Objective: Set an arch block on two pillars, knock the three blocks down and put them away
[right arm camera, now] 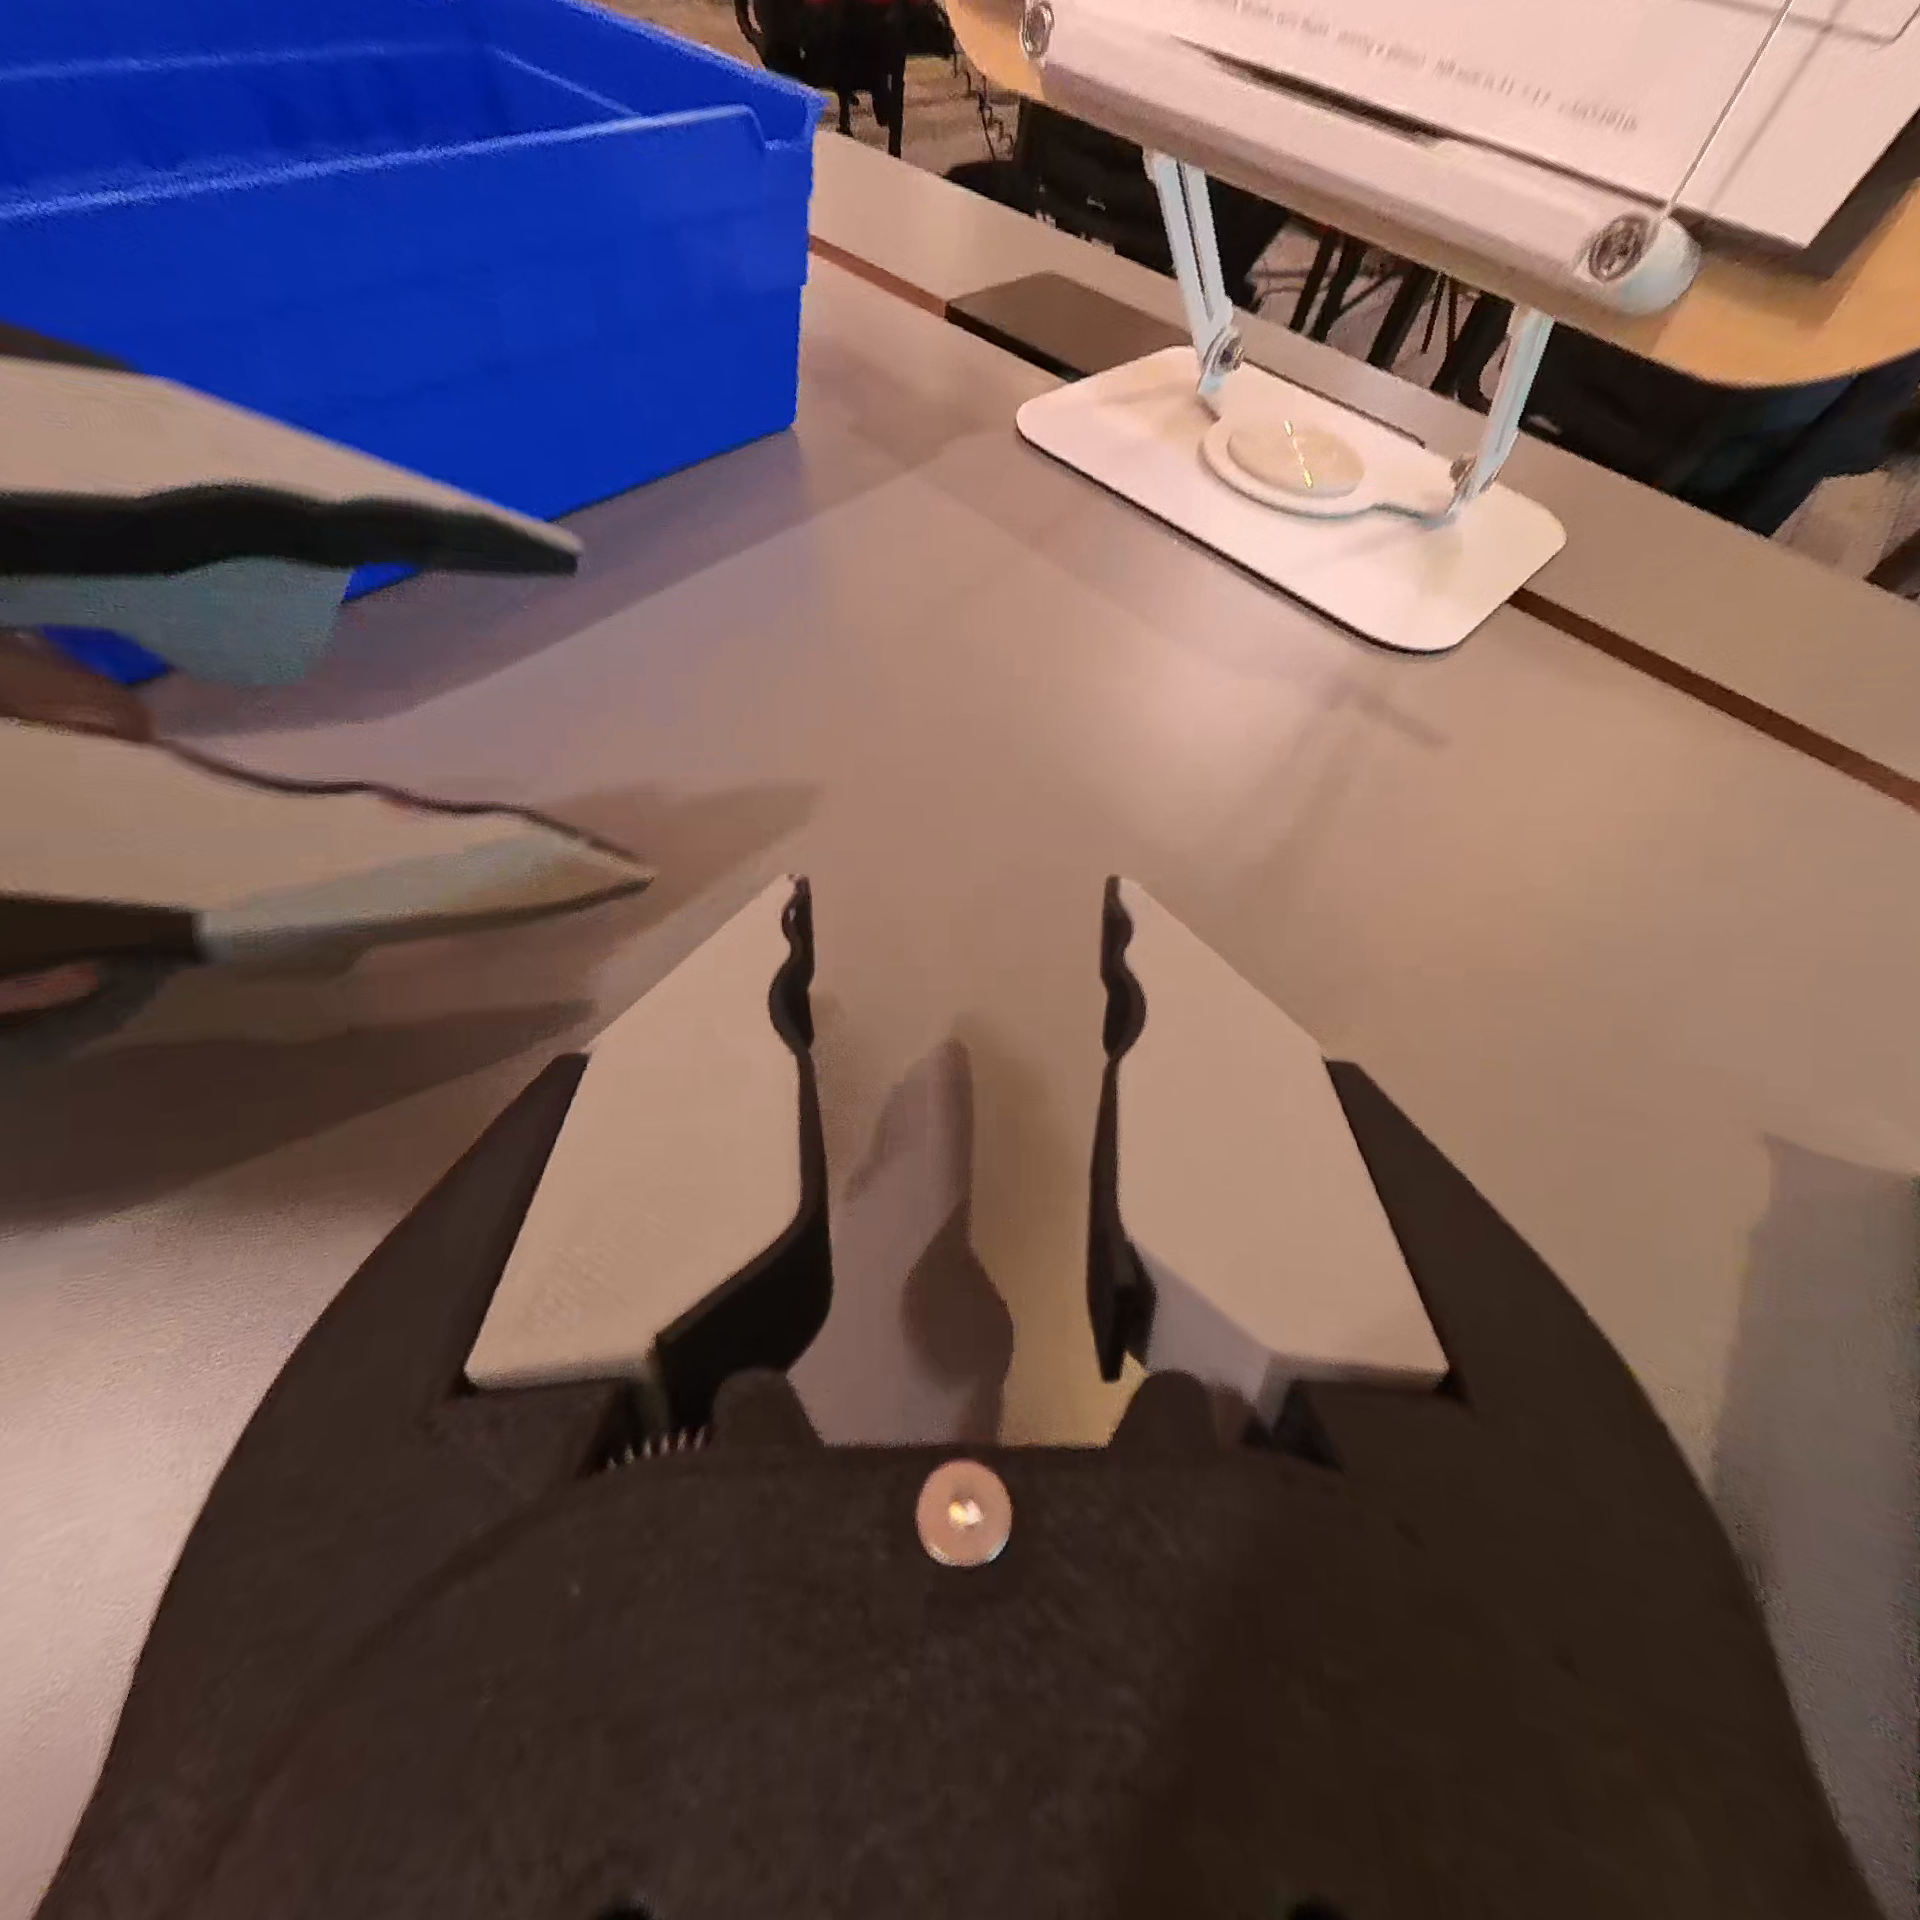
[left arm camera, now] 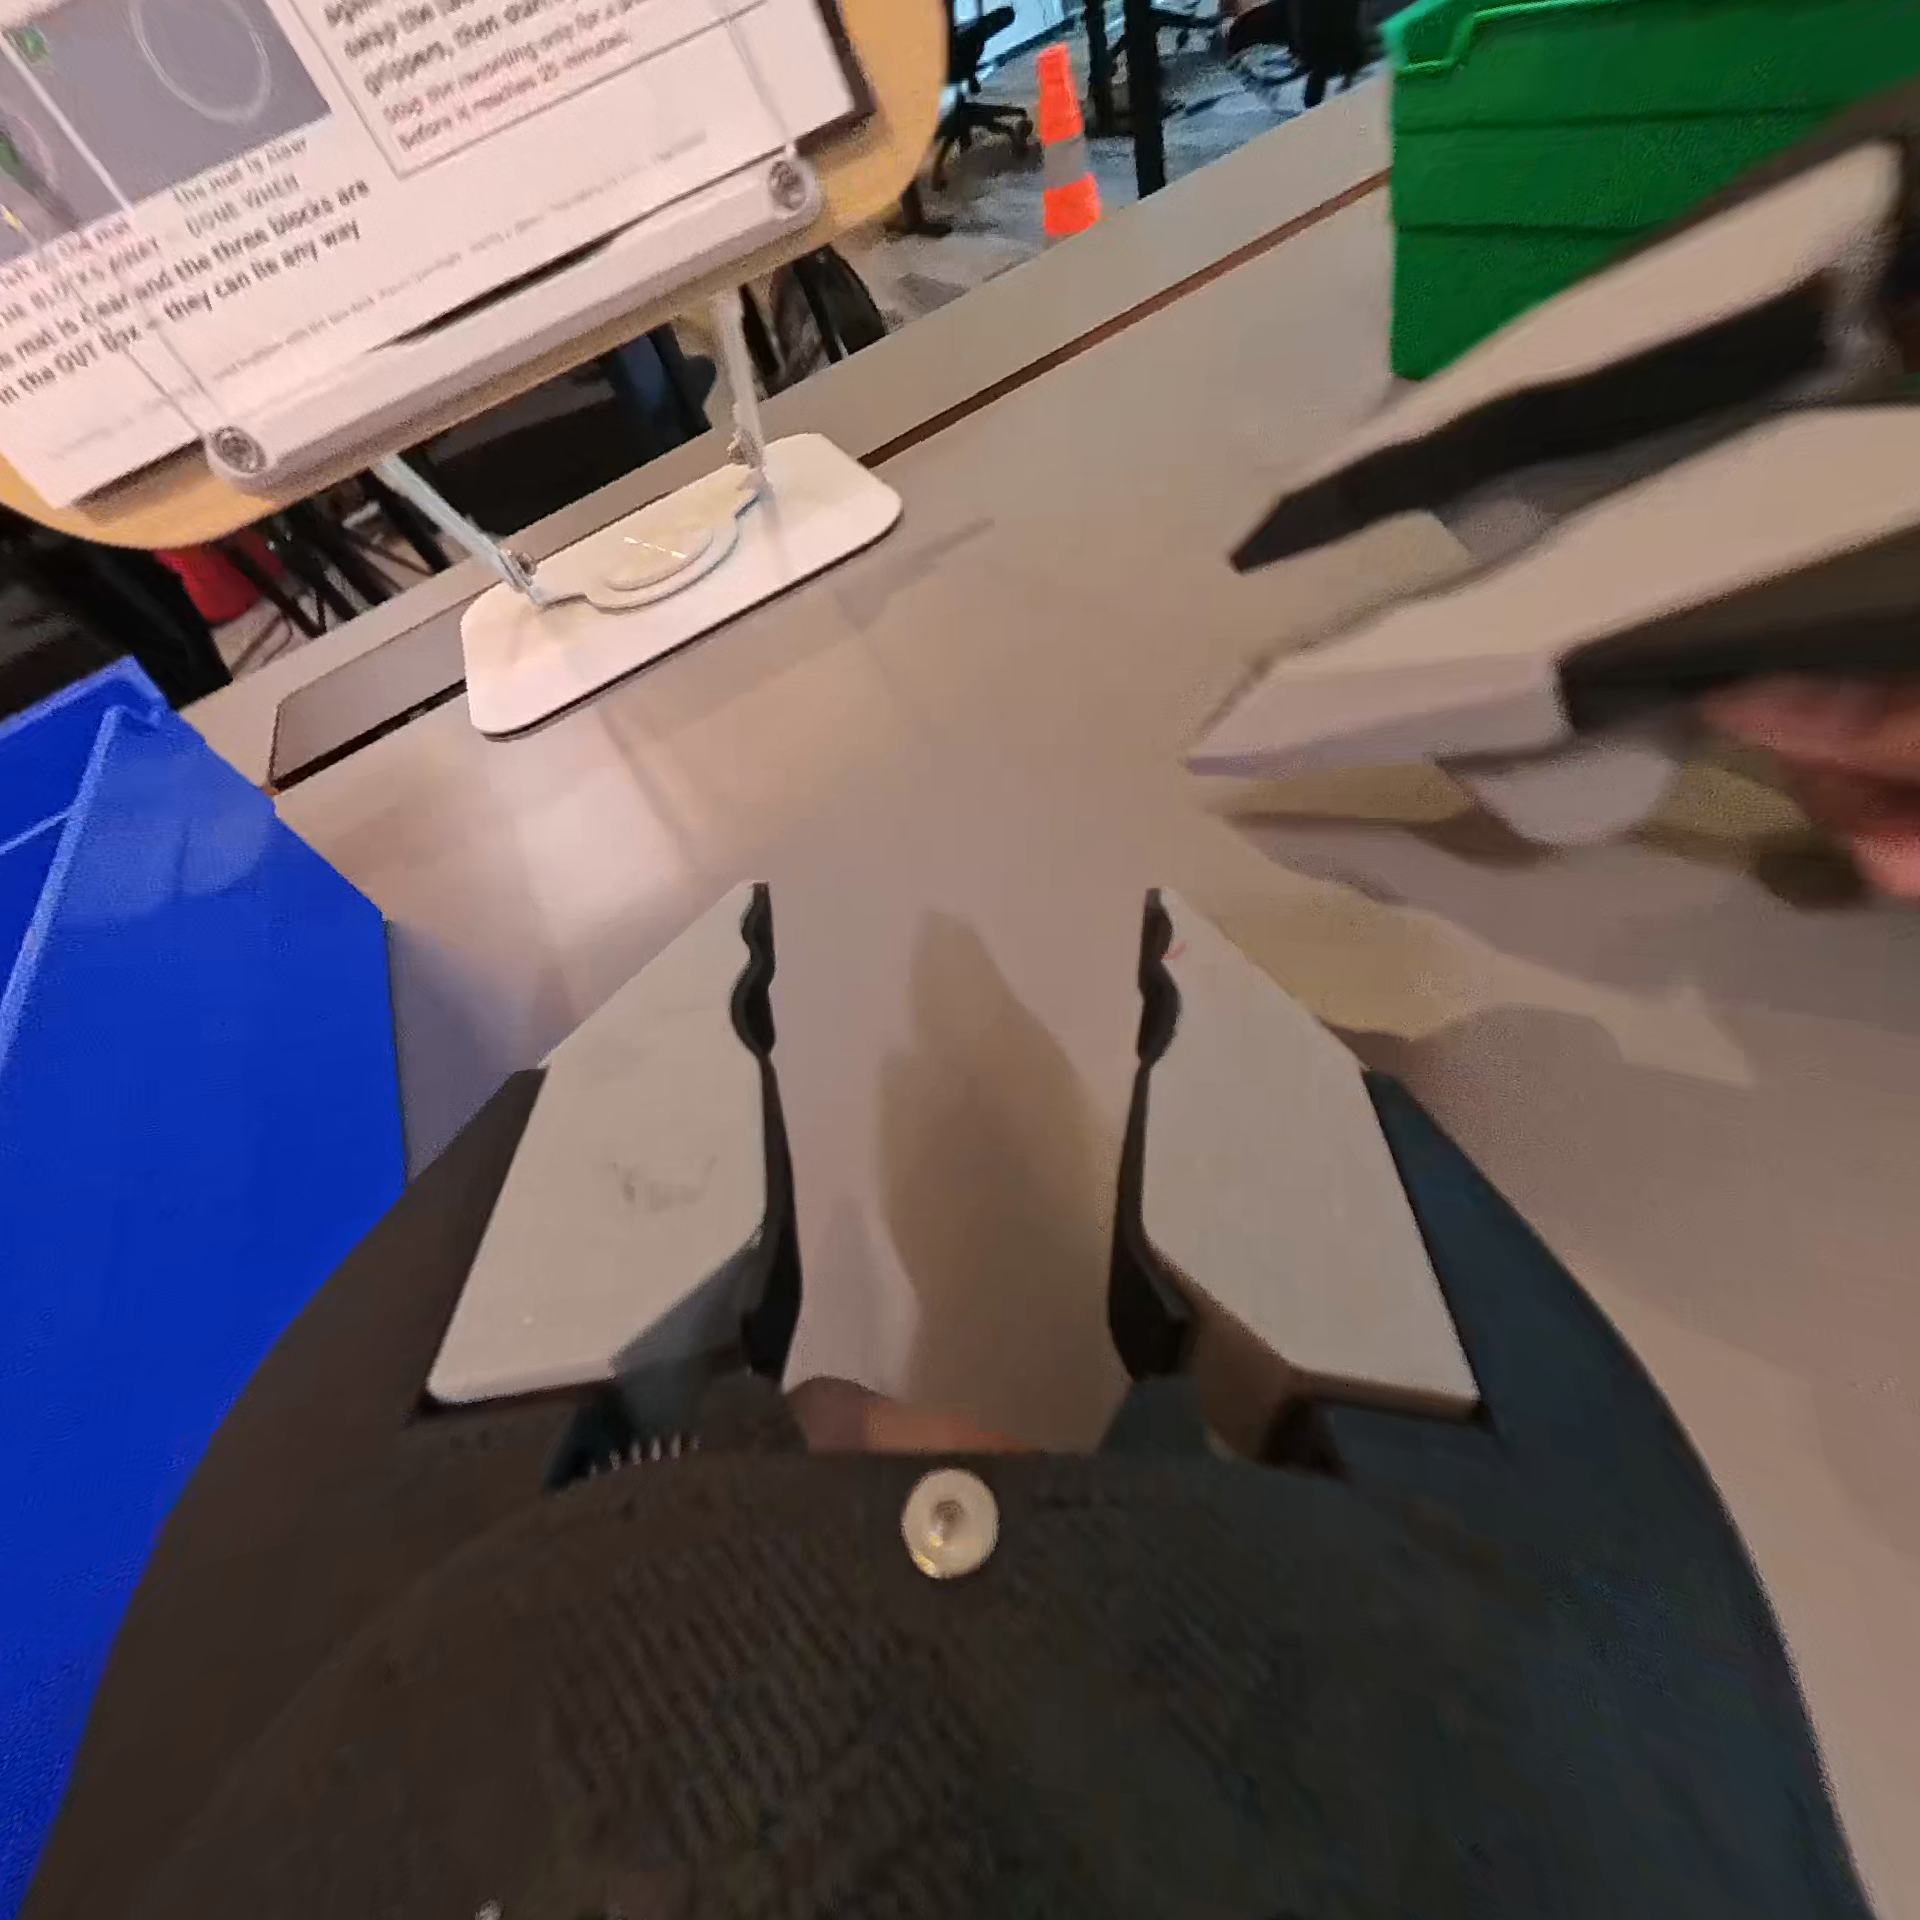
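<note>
Grey tabletop [left arm camera: 935, 727] lies bare between both claws; the left gripper [left arm camera: 956, 904] hangs open on nothing, the right gripper [right arm camera: 956, 894] likewise spread and empty, and no arch or pillar shows in either view, so where the blocks are I cannot tell. Best, I'd judge, to check the blue bin [right arm camera: 416, 260] at ten o'clock and the green bin [left arm camera: 1610, 187] at one o'clock, both interiors hidden; blur smears the far gripper.

Blocks: we saw 2 pale-yellow shapes, one [left arm camera: 1392, 966] nearer, other [left arm camera: 1340, 798] just beyond.
Pose: lying low on grey table [left arm camera: 935, 727].
Type: too blurred; arch vs pillar, we couldn't tell.
</note>
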Demonstrator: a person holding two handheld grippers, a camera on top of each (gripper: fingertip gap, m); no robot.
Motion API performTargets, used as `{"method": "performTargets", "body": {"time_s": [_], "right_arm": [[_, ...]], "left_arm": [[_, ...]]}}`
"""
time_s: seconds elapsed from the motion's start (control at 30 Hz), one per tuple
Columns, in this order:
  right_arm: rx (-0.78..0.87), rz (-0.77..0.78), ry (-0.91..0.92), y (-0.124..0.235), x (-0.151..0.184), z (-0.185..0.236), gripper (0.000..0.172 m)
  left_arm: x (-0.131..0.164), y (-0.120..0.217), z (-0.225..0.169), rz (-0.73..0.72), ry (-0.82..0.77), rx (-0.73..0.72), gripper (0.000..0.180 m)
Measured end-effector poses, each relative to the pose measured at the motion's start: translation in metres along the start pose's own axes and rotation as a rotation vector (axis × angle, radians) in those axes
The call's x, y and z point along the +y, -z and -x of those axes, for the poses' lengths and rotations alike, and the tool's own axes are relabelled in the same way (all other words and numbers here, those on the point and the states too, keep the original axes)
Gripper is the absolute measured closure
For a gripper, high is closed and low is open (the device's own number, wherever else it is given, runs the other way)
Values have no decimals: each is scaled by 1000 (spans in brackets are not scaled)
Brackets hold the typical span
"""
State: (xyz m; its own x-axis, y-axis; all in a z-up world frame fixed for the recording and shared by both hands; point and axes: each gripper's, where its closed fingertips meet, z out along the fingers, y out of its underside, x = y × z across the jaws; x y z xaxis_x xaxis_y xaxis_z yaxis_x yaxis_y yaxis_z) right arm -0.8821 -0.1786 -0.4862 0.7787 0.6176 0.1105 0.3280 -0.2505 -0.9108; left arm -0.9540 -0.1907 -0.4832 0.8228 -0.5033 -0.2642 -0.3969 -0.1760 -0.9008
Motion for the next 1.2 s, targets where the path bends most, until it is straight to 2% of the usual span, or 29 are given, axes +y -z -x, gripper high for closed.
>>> {"method": "performTargets", "body": {"time_s": [0.17,0.23,0.3,0.47,0.57,0.63,0.8,0.97,1.0,1.1,1.2], "right_arm": [[77,59,-36,-7,12,-15,102],[141,35,-49,-8,7,-24,95],[190,10,-45,-9,2,-29,91],[308,-5,-18,-11,-3,-41,70],[295,-9,-19,-12,-4,-40,66],[258,-14,-44,-11,-3,-38,66],[226,-32,-70,-7,-3,-40,67],[243,-43,-30,-5,-6,-38,67],[241,-49,-24,-3,-7,-37,72],[198,-109,-11,4,-16,-30,106],[199,-118,-28,7,-17,-32,108]], "left_arm": [[3,-32,15,71,54,-25,88],[-4,-36,24,33,75,-63,92],[-9,-41,32,2,83,-99,105],[-15,-49,35,-11,62,-148,104],[-22,-42,32,-71,53,-130,110],[-24,-39,29,-89,32,-111,121],[-25,-35,26,-110,-5,-103,129],[-24,-33,32,-107,53,-105,125],[-23,-33,32,-105,69,-100,124],[-23,-31,35,-115,106,-92,126],[-23,-30,38,-122,135,-86,130]]}}
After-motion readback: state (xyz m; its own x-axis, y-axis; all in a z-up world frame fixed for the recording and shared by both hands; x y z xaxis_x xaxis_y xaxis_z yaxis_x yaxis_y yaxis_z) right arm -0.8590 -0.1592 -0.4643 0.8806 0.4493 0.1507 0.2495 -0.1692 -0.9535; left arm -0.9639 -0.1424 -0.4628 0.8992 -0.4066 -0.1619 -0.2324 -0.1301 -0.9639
